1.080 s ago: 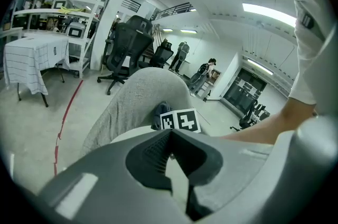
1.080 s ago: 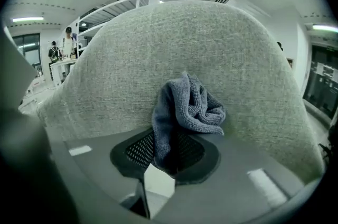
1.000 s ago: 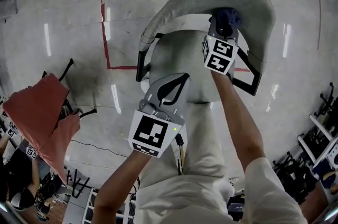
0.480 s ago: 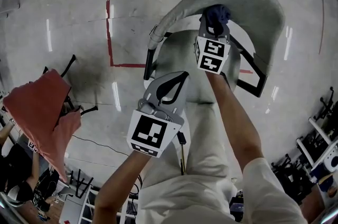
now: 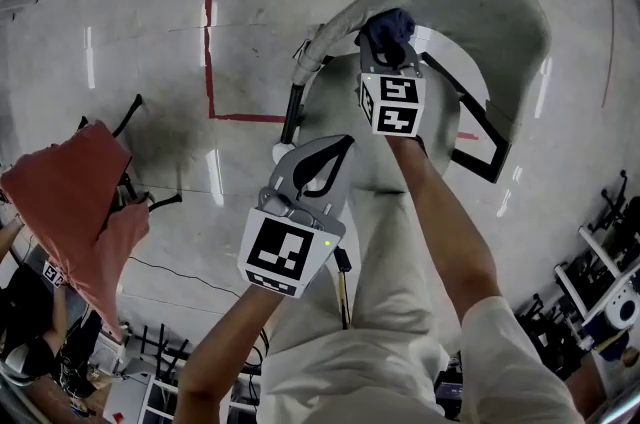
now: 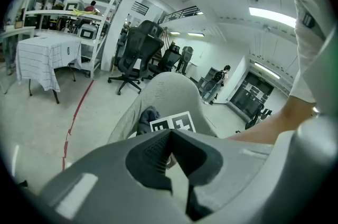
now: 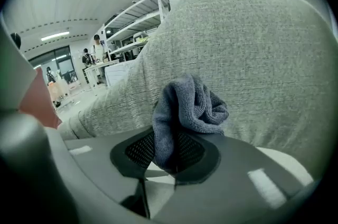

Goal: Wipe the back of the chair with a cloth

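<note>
The cloth (image 7: 187, 106) was a dark blue-grey terry piece, bunched into a crumpled wad whose folds bulged out above the jaws. It was positioned at the inner face of the chair back (image 7: 253, 54), a curved shell covered in light grey woven fabric, and appeared to press against that face. In the head view, the cloth (image 5: 388, 30) sat just inside the upper rim of the chair back (image 5: 500, 12), toward the left end of its curve and above the pale seat (image 5: 335, 107). Your right gripper (image 7: 171, 151) was clamped on the lower part of the cloth, with the jaws drawn in narrow and the fabric pinched between the ribbed pads. The gripper itself stood just clear of the chair back, and only the cloth reached the upholstery. Your left gripper (image 6: 169, 146) was held over the front of the seat, well apart from the chair back, with its jaws brought fully together, nothing between them, and no contact with the chair.
</note>
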`<action>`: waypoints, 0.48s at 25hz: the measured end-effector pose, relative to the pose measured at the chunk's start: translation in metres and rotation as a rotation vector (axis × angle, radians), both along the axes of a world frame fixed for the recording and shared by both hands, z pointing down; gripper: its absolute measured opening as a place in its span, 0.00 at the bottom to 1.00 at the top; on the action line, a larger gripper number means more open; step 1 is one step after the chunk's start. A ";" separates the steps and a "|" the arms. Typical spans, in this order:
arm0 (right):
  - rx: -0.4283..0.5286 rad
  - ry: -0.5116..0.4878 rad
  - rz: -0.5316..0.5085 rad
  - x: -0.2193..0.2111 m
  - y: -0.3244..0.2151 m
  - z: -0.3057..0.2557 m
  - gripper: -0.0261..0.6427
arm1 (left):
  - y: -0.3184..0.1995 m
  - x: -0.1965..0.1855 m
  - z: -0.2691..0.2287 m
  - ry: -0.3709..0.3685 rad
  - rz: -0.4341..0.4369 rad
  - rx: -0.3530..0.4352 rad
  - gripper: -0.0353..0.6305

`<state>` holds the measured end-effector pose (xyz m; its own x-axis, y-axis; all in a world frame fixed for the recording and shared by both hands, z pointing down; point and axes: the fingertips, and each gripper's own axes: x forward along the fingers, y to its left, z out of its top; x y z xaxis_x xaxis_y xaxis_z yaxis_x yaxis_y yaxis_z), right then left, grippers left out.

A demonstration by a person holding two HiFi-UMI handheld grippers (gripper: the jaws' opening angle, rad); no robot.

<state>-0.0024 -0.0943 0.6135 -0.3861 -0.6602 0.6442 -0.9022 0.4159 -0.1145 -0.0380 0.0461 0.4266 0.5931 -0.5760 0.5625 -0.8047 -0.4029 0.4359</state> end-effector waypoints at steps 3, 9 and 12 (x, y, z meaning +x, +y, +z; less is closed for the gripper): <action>-0.029 -0.031 -0.043 -0.014 0.009 0.003 0.20 | 0.006 -0.006 0.002 -0.004 -0.007 -0.008 0.05; -0.088 -0.094 -0.114 -0.035 0.026 0.007 0.19 | 0.017 -0.013 0.002 -0.004 -0.015 -0.012 0.05; -0.126 -0.147 -0.139 -0.045 0.035 0.007 0.19 | 0.023 -0.016 0.003 -0.002 -0.016 -0.014 0.05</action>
